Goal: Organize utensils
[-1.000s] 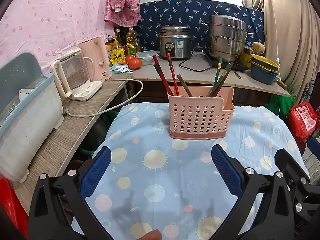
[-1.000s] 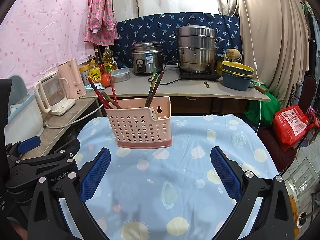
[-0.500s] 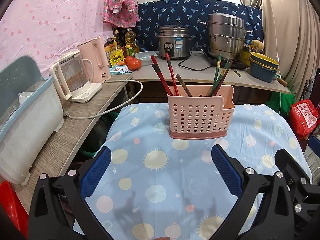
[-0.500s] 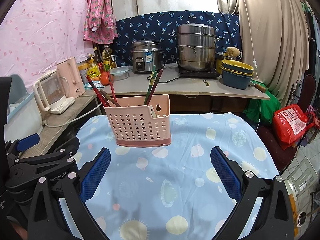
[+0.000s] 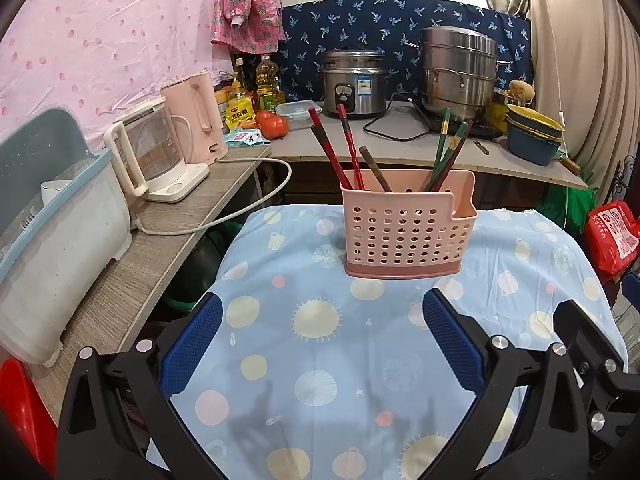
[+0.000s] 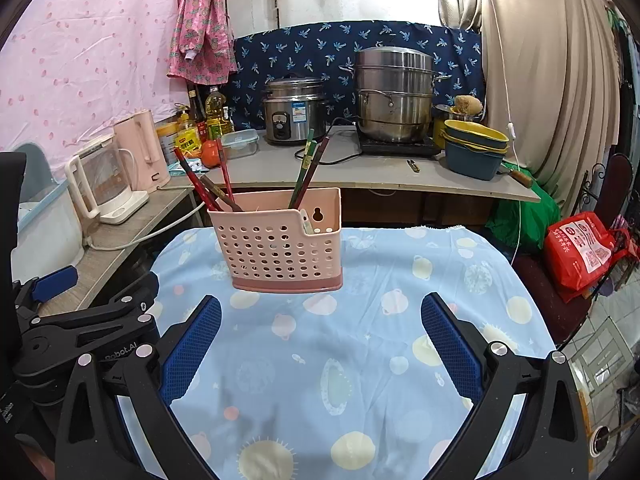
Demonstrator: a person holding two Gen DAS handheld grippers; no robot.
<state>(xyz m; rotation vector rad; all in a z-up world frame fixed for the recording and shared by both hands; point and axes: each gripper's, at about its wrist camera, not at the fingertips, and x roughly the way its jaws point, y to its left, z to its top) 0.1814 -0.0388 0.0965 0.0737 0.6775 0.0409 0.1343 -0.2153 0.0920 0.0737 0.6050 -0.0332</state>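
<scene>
A cramped kitchen corner, hung with a pink dotted sheet (image 5: 100,40) and a navy leaf-print cloth (image 5: 380,28), is framing a table (image 5: 320,360) draped in a pale blue cloth patterned with suns and pots. Along the left, a side counter (image 5: 160,248) is carrying a white and blue dish rack (image 5: 52,240), a clear electric kettle (image 5: 150,156) and a pink kettle (image 5: 196,116) just behind it. Further back, oil bottles (image 5: 266,84) and a tomato (image 5: 273,125) are sitting near a rice cooker (image 5: 354,82), with a tall steel steamer (image 5: 458,72) to its right and stacked yellow and blue bowls (image 5: 534,134) beyond.

At the far middle of the table, a pink perforated utensil holder (image 5: 408,228) is standing upright. Red chopsticks (image 5: 340,148) and a brown one are leaning out of its left compartment, while green and dark chopsticks (image 5: 448,152) are leaning from the right one.

In the foreground, the left hand-held gripper (image 5: 322,336) is hovering over the cloth with its blue-padded jaws spread wide and nothing between them, well short of the holder. The right hand-held gripper (image 6: 320,336) is likewise gaping empty over the cloth, the left tool's black frame showing beside it at lower left. A red bag (image 6: 580,248) is sitting at the far right.
</scene>
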